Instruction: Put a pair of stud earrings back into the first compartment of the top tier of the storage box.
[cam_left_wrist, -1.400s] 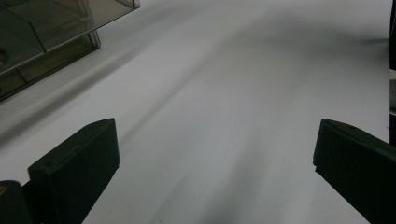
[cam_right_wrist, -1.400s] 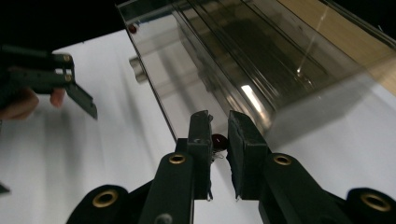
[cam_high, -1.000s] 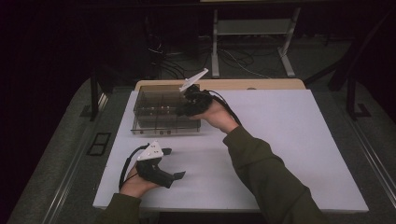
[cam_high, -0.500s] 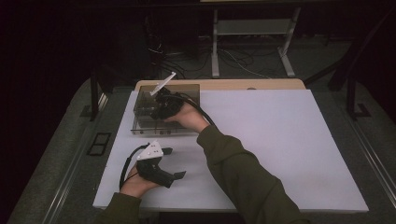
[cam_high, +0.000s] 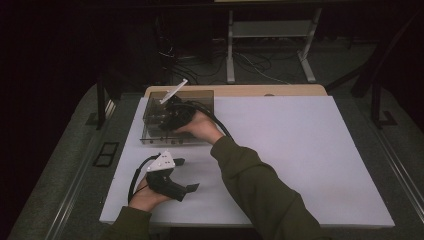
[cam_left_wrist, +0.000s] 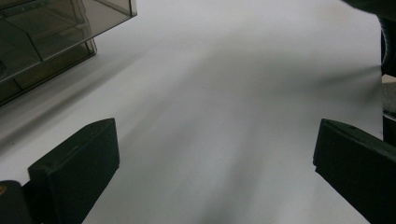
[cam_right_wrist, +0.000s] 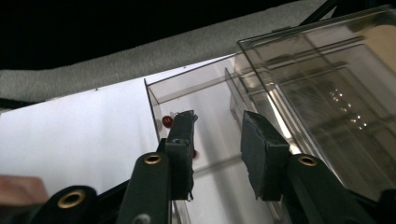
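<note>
A smoky clear plastic box (cam_high: 201, 101) with several compartments stands at the back left of the white table top (cam_high: 300, 150). My right gripper (cam_high: 160, 121) reaches over its left part and points down into an open compartment (cam_right_wrist: 205, 98). Its jaws have just been opening and stand a little apart (cam_right_wrist: 218, 116), with nothing seen between them. A small red bead (cam_right_wrist: 167, 121) lies in that compartment beside one jaw. My left gripper (cam_high: 187, 174) rests on the table nearer the front, open wide (cam_left_wrist: 215, 135) over bare white surface, with the box (cam_left_wrist: 46, 32) beyond it.
Grey carpeted ledges (cam_high: 75, 170) run along the table's left and right sides. A wooden edge (cam_high: 280, 90) shows behind the white top. A white metal stand (cam_high: 270, 30) and cables are on the dark floor behind. White surface stretches to the right of the box.
The right hand has carried its gripper leftward across the box, from its right part to its left part. The left hand and its gripper have stayed where they were.
</note>
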